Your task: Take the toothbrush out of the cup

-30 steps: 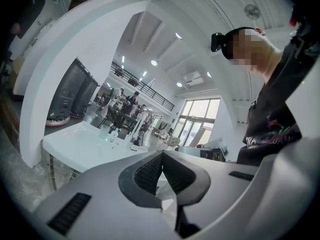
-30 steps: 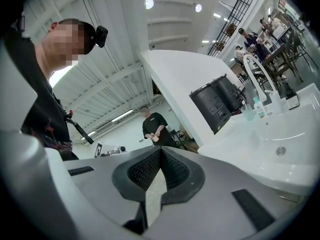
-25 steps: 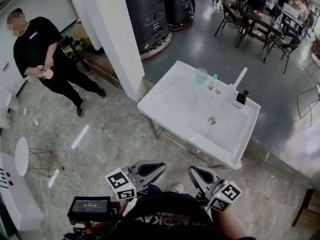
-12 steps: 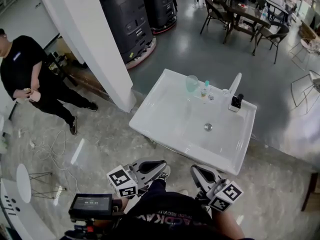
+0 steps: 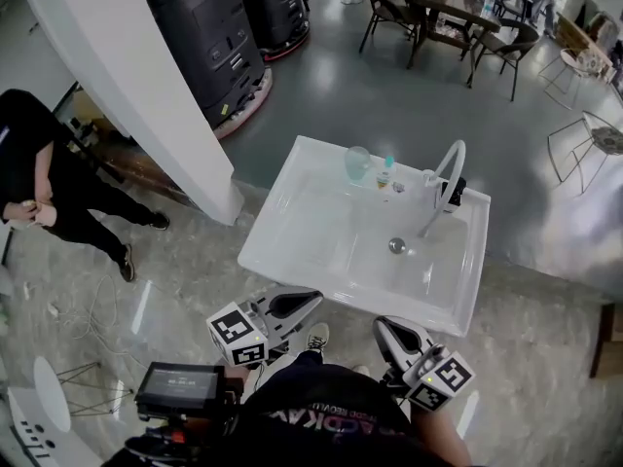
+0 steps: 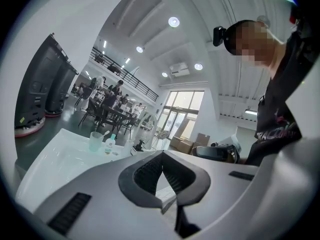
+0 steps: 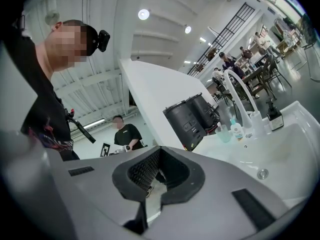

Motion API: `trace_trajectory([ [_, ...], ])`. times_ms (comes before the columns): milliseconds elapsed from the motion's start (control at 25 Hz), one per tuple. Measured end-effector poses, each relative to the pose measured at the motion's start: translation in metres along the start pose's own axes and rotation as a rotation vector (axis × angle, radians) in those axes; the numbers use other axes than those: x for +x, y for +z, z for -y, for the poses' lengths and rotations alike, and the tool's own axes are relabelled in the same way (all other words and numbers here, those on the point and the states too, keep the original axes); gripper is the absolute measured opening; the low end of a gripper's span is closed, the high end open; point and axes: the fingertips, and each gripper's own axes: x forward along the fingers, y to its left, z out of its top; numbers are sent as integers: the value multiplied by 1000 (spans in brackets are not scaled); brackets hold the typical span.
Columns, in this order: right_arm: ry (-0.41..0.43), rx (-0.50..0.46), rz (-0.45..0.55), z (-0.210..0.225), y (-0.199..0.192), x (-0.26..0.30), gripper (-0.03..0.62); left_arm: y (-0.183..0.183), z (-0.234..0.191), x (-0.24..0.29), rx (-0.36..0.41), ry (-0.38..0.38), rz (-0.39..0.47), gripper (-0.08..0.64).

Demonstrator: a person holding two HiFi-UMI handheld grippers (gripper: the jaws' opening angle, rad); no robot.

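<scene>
A white sink [image 5: 321, 232] stands ahead. At its back rim is a clear greenish cup [image 5: 357, 163], small in both gripper views [image 6: 96, 141] [image 7: 223, 135]. A thin pale stick seems to lean out of the cup, too small to tell as the toothbrush. My left gripper [image 5: 313, 298] [image 6: 162, 154] is shut and empty, just short of the sink's near edge. My right gripper [image 5: 382, 324] [image 7: 160, 149] is also shut with nothing in it, low by my body. Both are far from the cup.
Beside the cup stand a small bottle [image 5: 386, 171] and a white arched faucet [image 5: 443, 178] with a black item [image 5: 456, 191]. A white pillar [image 5: 127, 86] and black machines [image 5: 209, 37] are at the left. A person [image 5: 49, 183] stands far left. Chairs and tables [image 5: 438, 8] fill the back.
I have walked closer to the sink, so it sits lower and more central in the head view. Both grippers came forward with me and stayed shut.
</scene>
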Motion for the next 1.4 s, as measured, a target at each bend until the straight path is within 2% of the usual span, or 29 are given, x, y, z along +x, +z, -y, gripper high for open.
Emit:
trace_trajectory([
  [120, -41, 0, 7, 7, -3, 1, 8, 3, -13, 6, 10, -17, -9, 8],
  [360, -126, -16, 5, 16, 0, -7, 8, 20, -45, 26, 93, -21, -38, 8],
  [520, -196, -26, 34, 19, 0, -14, 8, 28, -79, 44, 169, -19, -65, 8],
  [720, -285, -18, 83, 20, 5, -25, 8, 39, -128, 76, 283, 25, -89, 8],
  [920, -362, -8, 144, 20, 15, -32, 8, 45, -164, 106, 306, 33, -86, 8],
  [1120, -460, -25, 118, 28, 4, -47, 8, 45, -196, 132, 307, 51, -92, 12],
  [1400, -531, -4, 134, 34, 0, -51, 8, 32, -230, 165, 337, 73, -133, 66],
])
